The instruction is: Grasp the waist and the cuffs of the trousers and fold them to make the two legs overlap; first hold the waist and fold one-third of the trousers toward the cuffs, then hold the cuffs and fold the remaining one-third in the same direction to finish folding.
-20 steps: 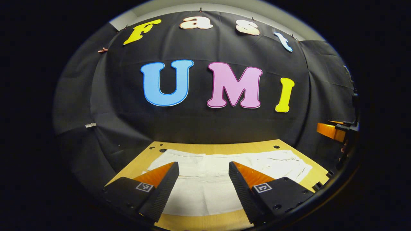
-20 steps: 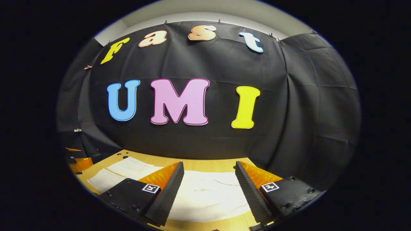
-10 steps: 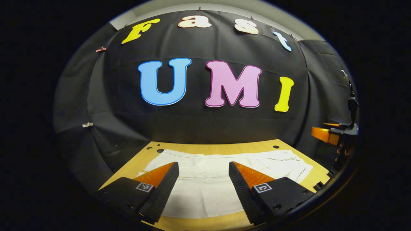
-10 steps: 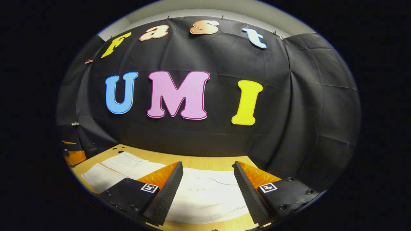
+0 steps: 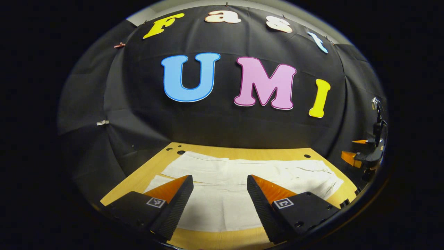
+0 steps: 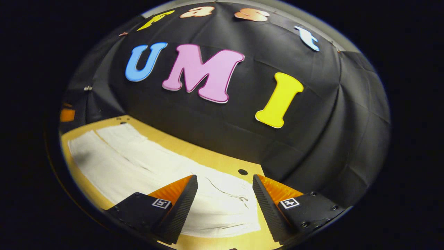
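Note:
White trousers point(image 5: 225, 201) lie flat across the wooden table point(image 5: 242, 152). In the left gripper view the two legs run to the left and the waist end lies at the right. My left gripper point(image 5: 219, 177) hovers open above the leg part, holding nothing. My right gripper point(image 5: 362, 152) shows small at the far right edge. In the right gripper view the trousers point(image 6: 121, 163) stretch from the left to beneath my open right gripper point(image 6: 225, 177), which hangs over their wrinkled end near the table point(image 6: 215, 163) corner. A bit of the left gripper point(image 6: 67, 114) shows at the far left.
The booth's black cloth wall stands close behind the table on the far side and wraps round both ends. Small round holes point(image 5: 180, 152) mark the table's far corners. A strip of bare wood lies between the trousers and the wall.
The right gripper has rolled and dipped toward the trousers' right end, so more of the table shows in its view. The left gripper has shifted slightly. Both stay open.

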`<state>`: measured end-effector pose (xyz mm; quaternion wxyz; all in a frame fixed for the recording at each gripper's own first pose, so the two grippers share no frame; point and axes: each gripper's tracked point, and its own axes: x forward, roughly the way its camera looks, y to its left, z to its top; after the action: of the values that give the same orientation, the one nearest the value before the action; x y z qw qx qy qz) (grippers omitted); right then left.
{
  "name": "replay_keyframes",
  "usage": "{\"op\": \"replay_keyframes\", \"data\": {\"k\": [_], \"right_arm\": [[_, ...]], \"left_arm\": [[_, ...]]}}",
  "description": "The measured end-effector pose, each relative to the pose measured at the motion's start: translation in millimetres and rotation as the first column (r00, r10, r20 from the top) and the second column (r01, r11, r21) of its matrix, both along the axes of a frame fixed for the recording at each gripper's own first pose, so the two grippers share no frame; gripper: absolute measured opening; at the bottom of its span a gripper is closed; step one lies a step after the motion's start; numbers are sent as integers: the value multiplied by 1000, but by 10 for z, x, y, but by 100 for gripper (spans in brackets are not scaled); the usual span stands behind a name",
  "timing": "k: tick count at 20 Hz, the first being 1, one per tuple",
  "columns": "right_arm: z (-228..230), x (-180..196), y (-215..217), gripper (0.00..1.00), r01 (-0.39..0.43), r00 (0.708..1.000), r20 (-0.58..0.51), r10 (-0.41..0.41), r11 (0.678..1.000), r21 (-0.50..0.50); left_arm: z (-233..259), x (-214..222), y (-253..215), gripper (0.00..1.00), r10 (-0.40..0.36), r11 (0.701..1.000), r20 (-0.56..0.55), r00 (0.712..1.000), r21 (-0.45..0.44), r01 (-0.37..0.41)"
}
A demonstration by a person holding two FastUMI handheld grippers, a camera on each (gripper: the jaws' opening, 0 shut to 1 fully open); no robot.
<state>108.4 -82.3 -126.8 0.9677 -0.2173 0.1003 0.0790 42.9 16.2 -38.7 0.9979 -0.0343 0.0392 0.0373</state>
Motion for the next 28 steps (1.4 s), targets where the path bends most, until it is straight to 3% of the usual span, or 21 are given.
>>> {"op": "replay_keyframes", "data": {"k": [5,10,14,18,22,28], "right_arm": [[-533,163,-500,98,-86,982,-179,54,981,-177],[-846,224,-1058,98,-169,956,-287,64,919,-358],[-1167,288,-1495,97,-281,903,-425,62,833,-477],[-1517,162,-1694,97,-406,827,-557,80,769,-493],[-1841,-21,-1830,98,-532,751,-654,90,669,-519],[-2047,44,-1787,97,-617,728,-676,120,545,-568]], "left_arm": [[-170,-27,-75,97,-5,1000,-38,999,1,5],[-357,-35,-68,97,5,1000,-81,997,-2,-5],[-599,-70,19,97,31,999,-148,989,-38,-37],[-747,-116,143,97,69,996,-193,979,-43,-79],[-887,-145,227,97,114,993,-235,965,-4,-118],[-952,-247,223,97,138,987,-259,956,-41,-154]]}}
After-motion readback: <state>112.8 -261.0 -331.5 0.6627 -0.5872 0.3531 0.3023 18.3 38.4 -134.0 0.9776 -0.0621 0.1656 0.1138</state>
